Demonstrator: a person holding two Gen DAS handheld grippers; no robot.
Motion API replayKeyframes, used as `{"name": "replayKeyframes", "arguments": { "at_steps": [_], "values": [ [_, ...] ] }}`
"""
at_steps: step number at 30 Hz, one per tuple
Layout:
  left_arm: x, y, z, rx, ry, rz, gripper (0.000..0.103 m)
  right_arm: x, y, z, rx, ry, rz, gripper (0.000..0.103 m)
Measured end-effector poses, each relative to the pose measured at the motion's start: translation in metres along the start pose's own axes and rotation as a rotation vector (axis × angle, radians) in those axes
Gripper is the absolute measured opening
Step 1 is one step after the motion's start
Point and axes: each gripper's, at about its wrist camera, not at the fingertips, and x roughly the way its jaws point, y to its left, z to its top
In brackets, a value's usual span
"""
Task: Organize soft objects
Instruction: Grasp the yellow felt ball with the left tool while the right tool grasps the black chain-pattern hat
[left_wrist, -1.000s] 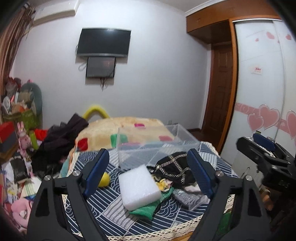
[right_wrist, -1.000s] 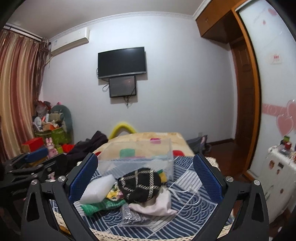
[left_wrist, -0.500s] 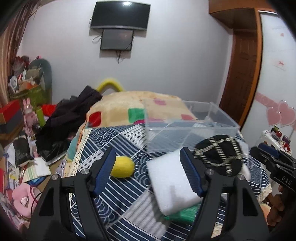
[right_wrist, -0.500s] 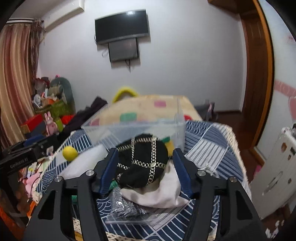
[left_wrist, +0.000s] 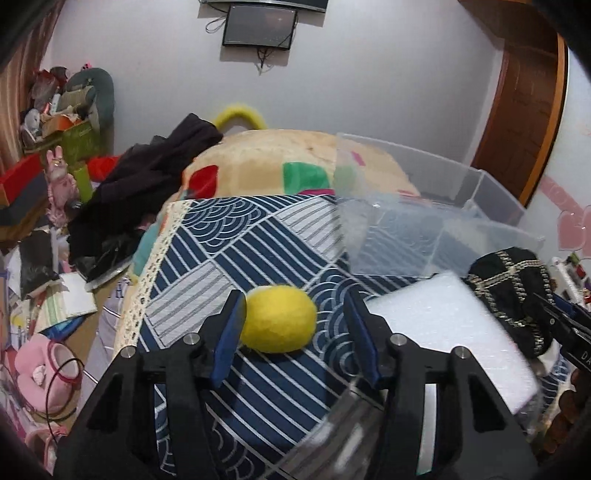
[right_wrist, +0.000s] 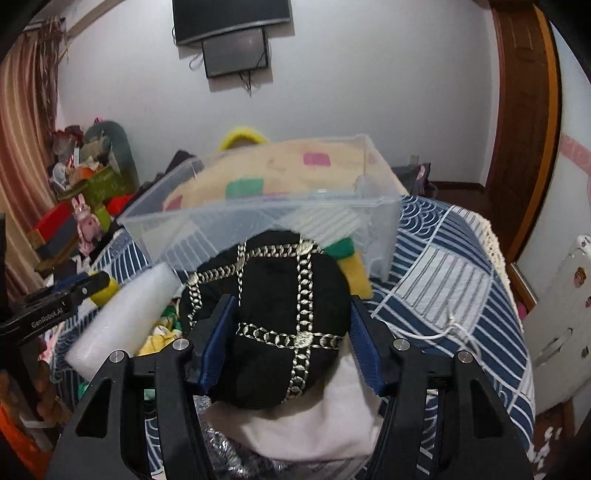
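A yellow felt ball (left_wrist: 279, 319) lies on the blue patterned cloth (left_wrist: 258, 236). My left gripper (left_wrist: 295, 332) is open with the ball between its fingers, close to the left one. A black cushion with gold chain pattern (right_wrist: 273, 314) lies on a white cloth (right_wrist: 314, 417). My right gripper (right_wrist: 291, 339) is open, with a finger on each side of the cushion. A white foam block (left_wrist: 450, 332) lies between ball and cushion; it also shows in the right wrist view (right_wrist: 122, 317). A clear plastic bin (right_wrist: 266, 218) stands behind them.
A beige quilt with coloured patches (left_wrist: 266, 166) lies behind the bin. Dark clothes (left_wrist: 147, 177) and clutter (left_wrist: 48, 236) fill the left side. Green and yellow cloths (right_wrist: 347, 258) lie by the bin. A wooden door (right_wrist: 524, 129) is at the right.
Both grippers have moved forward and down and narrowed. The left one now straddles the yellow ball, the right one the black cushion.
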Motion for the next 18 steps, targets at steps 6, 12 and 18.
{"name": "replayKeyframes", "arguments": {
  "at_steps": [6,12,18],
  "values": [
    [-0.004,0.001,-0.002,0.011,-0.016,0.006,0.032,0.0,-0.001,-0.004,-0.021,0.018,-0.012,0.043],
    [-0.007,0.005,-0.004,0.022,-0.012,0.003,0.029,-0.017,-0.01,-0.003,-0.013,0.002,0.035,0.027],
    [-0.014,0.007,-0.004,0.009,-0.012,-0.027,0.022,-0.038,-0.006,0.001,-0.033,-0.054,0.025,0.026]
  ]
}}
